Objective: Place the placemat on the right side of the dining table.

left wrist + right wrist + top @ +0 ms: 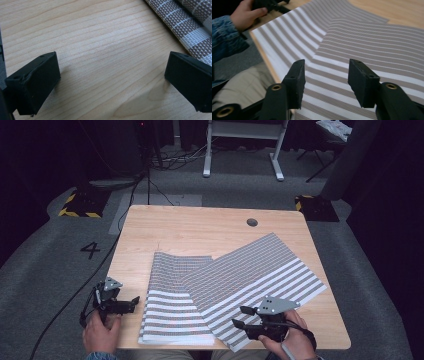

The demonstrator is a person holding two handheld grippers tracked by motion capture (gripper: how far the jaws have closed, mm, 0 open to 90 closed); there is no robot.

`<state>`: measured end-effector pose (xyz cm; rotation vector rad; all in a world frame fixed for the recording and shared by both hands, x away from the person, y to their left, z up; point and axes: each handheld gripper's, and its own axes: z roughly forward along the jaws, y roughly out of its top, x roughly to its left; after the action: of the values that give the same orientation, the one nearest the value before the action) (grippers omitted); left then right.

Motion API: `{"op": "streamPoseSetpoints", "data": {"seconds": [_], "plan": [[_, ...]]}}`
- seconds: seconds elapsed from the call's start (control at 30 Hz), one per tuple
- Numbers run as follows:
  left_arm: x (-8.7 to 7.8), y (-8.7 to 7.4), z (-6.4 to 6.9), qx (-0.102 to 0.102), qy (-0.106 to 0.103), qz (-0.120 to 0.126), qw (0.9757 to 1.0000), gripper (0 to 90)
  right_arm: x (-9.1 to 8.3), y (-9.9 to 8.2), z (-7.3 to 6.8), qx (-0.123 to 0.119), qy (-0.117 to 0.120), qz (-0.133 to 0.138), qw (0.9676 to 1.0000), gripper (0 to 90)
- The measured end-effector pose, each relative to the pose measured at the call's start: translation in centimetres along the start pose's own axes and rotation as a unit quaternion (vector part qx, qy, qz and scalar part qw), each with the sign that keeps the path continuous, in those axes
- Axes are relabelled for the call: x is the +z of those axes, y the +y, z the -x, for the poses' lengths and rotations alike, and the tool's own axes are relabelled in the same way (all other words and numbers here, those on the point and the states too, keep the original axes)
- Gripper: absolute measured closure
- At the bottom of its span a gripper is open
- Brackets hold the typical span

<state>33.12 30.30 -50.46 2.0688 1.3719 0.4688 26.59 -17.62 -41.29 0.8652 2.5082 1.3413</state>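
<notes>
From above, 2 striped mats [250, 280] overlap on the table [200, 225]; the right gripper [241, 316] hovers over the near corner, the left gripper [136, 303] beside them. Left gripper view: jaws wide over bare wood, mat edge cut off. Right gripper view: jaws parted, nothing gripped, a sleeve [224, 37] beyond

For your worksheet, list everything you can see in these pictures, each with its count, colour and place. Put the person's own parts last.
Striped mats: two, grey and white, overlapping at the table's near edge.
Table: one, light wood, centre.
Table hole: one, dark, far right of the tabletop.
Hazard-striped blocks: two, black and yellow, on the floor beyond the table.
Left gripper: one, black, open, near left corner.
Right gripper: one, black, open, over the mat.
Hands: two, bottom edge.
</notes>
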Motion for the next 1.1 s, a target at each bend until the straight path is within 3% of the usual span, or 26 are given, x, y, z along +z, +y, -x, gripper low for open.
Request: {"op": "streamPoseSetpoints", "data": {"seconds": [0.13,0.17,0.27,0.43,0.53,0.57,0.67,0.7,0.73,0.8,0.87,0.93,0.97,1.03,1.1], "plan": [[0.0,0.0,0.0,0.000,0.000,0.000,1.0000,0.0,-1.5,-0.2,2.3,0.024,-0.060,0.021,0.9977,43.3],[0.1,0.1,0.0,0.000,0.003,0.001,1.0000,0.0,-1.5,-0.2,2.3,0.024,-0.060,0.021,0.9977,42.8],[0.2,0.2,-0.1,0.002,0.000,0.001,1.0000,0.0,-2.7,-0.7,4.2,0.042,-0.098,0.026,0.9940,41.8],[0.2,0.2,-0.1,0.002,0.000,0.001,1.0000,0.0,-4.3,-1.8,7.2,0.077,-0.146,0.023,0.9860,41.4],[0.1,0.1,-0.1,0.000,0.001,0.001,1.0000,0.1,-5.2,-2.5,9.4,0.095,-0.175,0.016,0.9799,41.4],[0.1,0.1,0.0,0.000,0.001,0.002,1.0000,0.1,-5.6,-2.8,10.4,0.108,-0.188,0.014,0.9762,40.9],[0.1,0.1,0.0,0.000,0.003,0.001,1.0000,0.1,-5.9,-3.3,11.5,0.118,-0.201,0.009,0.9723,40.3],[0.1,0.1,0.0,-0.001,0.003,0.001,1.0000,0.1,-6.0,-3.9,12.6,0.132,-0.213,0.003,0.9681,39.7],[0.1,0.1,0.0,-0.001,0.003,0.001,1.0000,0.1,-6.1,-4.3,13.3,0.135,-0.221,-0.002,0.9660,39.4],[0.1,0.1,0.0,-0.002,0.003,0.002,1.0000,0.1,-6.1,-4.6,14.0,0.139,-0.226,-0.005,0.9642,38.8],[0.1,0.0,0.0,-0.002,0.001,0.002,1.0000,0.1,-6.2,-5.6,15.5,0.158,-0.244,-0.014,0.9568,37.5],[0.1,0.0,0.0,-0.001,0.001,0.002,1.0000,0.1,-6.2,-6.3,16.3,0.167,-0.254,-0.023,0.9522,37.3],[0.1,0.0,0.0,-0.001,0.001,0.002,1.0000,0.1,-6.2,-6.7,16.8,0.174,-0.262,-0.029,0.9488,36.6],[0.1,0.0,0.0,0.000,0.000,0.001,1.0000,0.1,-6.3,-8.0,18.2,0.194,-0.282,-0.044,0.9384,35.7],[0.0,0.0,0.0,0.000,0.001,0.002,1.0000,0.0,-6.3,-8.8,18.9,0.204,-0.292,-0.046,0.9333,34.9]]}}
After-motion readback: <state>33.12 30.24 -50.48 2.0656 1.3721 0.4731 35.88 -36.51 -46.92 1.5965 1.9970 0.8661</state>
